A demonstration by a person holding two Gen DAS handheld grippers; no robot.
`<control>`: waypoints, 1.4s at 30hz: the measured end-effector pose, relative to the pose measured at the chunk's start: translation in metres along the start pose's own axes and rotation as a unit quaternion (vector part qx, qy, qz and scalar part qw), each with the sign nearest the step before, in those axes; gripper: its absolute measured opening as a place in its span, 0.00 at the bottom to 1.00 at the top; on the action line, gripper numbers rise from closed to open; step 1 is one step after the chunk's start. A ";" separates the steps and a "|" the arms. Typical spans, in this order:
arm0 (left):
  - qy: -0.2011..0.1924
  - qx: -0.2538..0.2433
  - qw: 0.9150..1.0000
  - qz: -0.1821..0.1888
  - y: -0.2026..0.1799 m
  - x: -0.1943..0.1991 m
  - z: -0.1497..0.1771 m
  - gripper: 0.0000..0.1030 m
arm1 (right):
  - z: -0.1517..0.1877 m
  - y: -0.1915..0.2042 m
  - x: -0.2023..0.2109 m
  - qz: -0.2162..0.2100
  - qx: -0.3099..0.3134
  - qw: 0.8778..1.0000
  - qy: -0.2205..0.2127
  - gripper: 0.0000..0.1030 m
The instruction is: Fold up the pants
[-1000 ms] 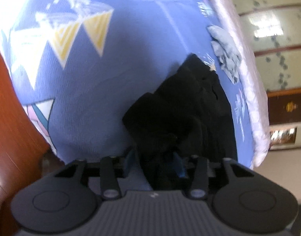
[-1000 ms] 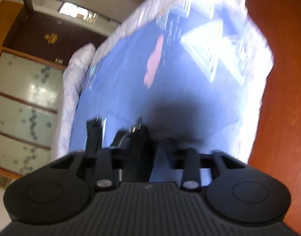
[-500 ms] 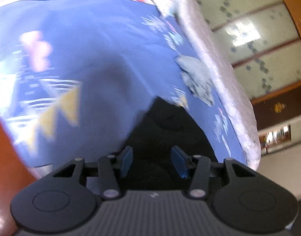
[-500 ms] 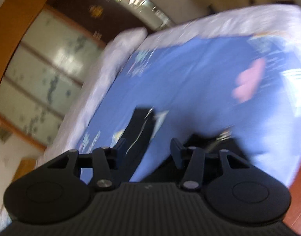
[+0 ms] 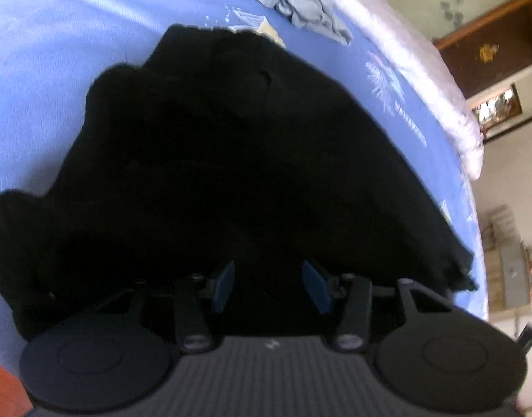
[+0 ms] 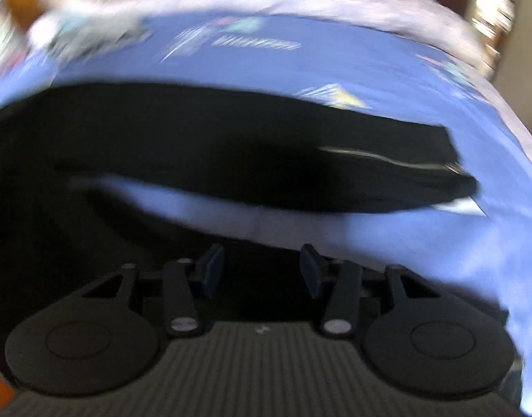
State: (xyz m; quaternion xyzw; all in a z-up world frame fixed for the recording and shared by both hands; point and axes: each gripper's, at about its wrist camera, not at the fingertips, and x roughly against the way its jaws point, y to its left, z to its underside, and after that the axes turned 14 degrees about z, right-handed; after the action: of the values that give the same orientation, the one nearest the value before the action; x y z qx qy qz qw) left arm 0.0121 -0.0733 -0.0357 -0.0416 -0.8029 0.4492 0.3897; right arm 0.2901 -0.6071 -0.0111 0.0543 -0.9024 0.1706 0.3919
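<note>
The black pants (image 5: 231, 160) lie crumpled on the blue patterned bed sheet (image 5: 57, 41) and fill most of the left wrist view. My left gripper (image 5: 268, 285) is open just above the dark cloth, with nothing between its blue pads. In the blurred right wrist view the pants (image 6: 231, 146) stretch across the bed, one leg running right with a light stripe. My right gripper (image 6: 257, 269) is open over the pants' near edge.
A crumpled grey garment (image 5: 300, 3) lies beyond the pants near the pale quilted bed edge (image 5: 422, 69). Wooden doors and glass panels stand behind the bed. A small cabinet (image 5: 509, 271) sits on the floor at the right.
Both grippers opened and let go of the pants, which now lie on the bed. Both cameras have swung down close over the cloth.
</note>
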 end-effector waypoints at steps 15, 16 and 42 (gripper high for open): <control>-0.008 0.009 1.000 0.013 0.009 -0.002 -0.001 0.42 | -0.024 -0.001 -0.031 0.027 -0.066 0.997 0.008 0.03; -0.008 0.009 1.000 0.013 0.008 -0.004 -0.001 0.42 | -0.020 0.007 -0.038 0.036 -0.044 0.998 0.015 0.05; -0.049 0.127 0.989 -0.052 0.030 -0.090 -0.201 0.85 | -0.119 -0.157 -0.134 0.100 -0.460 0.871 0.141 0.52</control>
State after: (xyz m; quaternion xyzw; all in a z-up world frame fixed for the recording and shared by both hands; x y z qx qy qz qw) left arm 0.1996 0.0452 -0.0526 0.0720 -0.7584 0.5280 0.3753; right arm 0.5006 -0.7167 0.0086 -0.2470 -0.8147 -0.2201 0.4762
